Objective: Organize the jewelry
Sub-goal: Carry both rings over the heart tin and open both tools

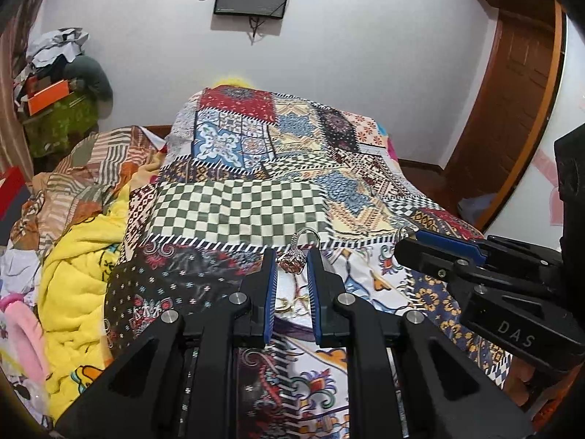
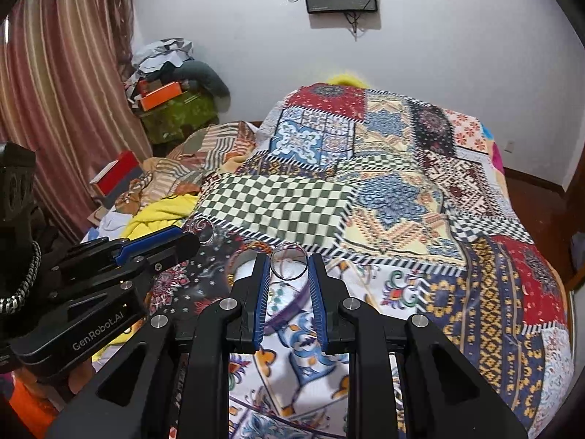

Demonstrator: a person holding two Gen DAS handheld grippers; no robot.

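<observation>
My left gripper (image 1: pixel 291 260) is shut on a silver ring with a large reddish jewelled head (image 1: pixel 292 259), held above the patchwork bedspread (image 1: pixel 237 216). My right gripper (image 2: pixel 289 265) is shut on a plain silver band ring (image 2: pixel 289 265), also held above the bedspread. In the left wrist view the right gripper (image 1: pixel 407 236) comes in from the right with the band ring (image 1: pixel 403 233) at its tip. In the right wrist view the left gripper (image 2: pixel 190 236) comes in from the left with its ring (image 2: pixel 200 229) showing beyond the tip. A small gold piece of jewelry (image 1: pixel 292 303) lies on the bedspread under the left gripper.
A round band-like object (image 2: pixel 243 261) lies on the bedspread left of the right gripper. A yellow blanket (image 1: pixel 84 285) and striped bedding (image 1: pixel 95 168) lie bunched at the left. Clutter with an orange box (image 1: pixel 47 97) is piled in the far left corner. A wooden door (image 1: pixel 512 109) stands right.
</observation>
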